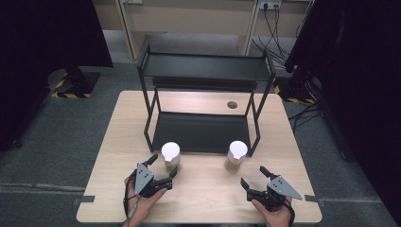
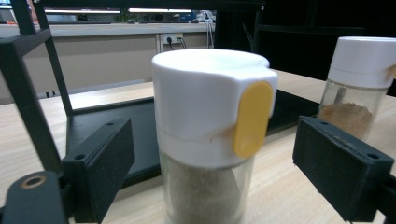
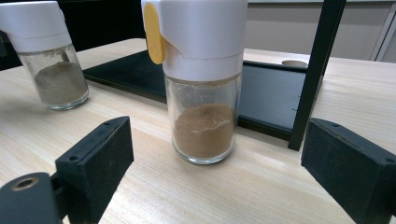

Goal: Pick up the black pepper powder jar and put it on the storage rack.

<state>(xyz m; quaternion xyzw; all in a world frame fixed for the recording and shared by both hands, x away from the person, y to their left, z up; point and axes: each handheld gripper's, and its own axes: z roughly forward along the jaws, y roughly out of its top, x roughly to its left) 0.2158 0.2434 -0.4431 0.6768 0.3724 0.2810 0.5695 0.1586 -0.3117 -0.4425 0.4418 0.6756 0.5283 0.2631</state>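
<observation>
High view: both spice jars (image 1: 170, 156) stand upright, white caps topmost.

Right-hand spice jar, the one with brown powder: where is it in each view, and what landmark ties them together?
High view: the right jar stands right of centre, by the black rack's front right leg.
Left gripper view: far right, behind the nearer jar.
Right gripper view: centre, ahead of the open fingers.
Shared landmark: the rack's black bottom tray, behind both jars.
</observation>
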